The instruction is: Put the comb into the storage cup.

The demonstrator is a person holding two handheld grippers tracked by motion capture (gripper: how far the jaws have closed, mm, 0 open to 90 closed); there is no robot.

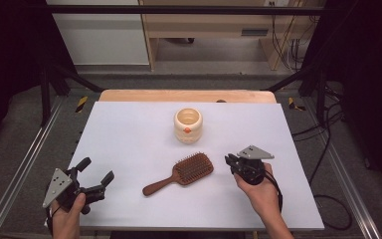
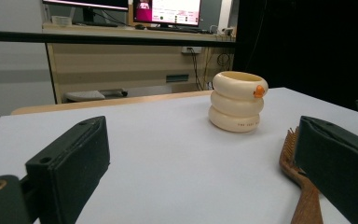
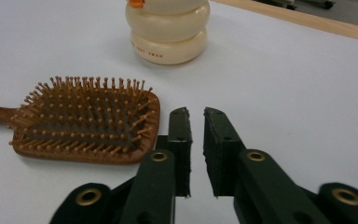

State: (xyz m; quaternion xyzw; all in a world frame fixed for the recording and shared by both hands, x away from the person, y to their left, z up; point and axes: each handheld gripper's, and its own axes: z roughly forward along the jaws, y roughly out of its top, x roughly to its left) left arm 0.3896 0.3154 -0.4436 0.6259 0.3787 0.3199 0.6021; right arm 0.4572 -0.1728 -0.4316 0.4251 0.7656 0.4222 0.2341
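A brown wooden paddle hairbrush [image 1: 191,169] lies bristles up on the white table [image 1: 129,139], handle pointing toward the near left. Behind it stands a cream ringed cup [image 1: 188,125] with an orange mark. My left gripper [image 1: 97,170] rests at the near left corner, jaws wide apart and empty. In the left gripper view [image 2: 200,128] the cup [image 2: 237,102] is ahead and the brush edge [image 2: 291,154] is beside the right jaw. My right gripper [image 1: 229,162] sits just right of the brush head, jaws almost together and empty. From the right gripper view [image 3: 196,112] the brush [image 3: 88,121] is left and the cup [image 3: 168,32] is beyond.
A wooden strip [image 1: 186,95] edges the table's far side. Black frame posts [image 1: 45,89] and metal rails [image 1: 25,164] flank the table. Cables [image 1: 323,149] trail on the floor at the right. A desk with monitors [image 2: 168,11] stands beyond the far edge.
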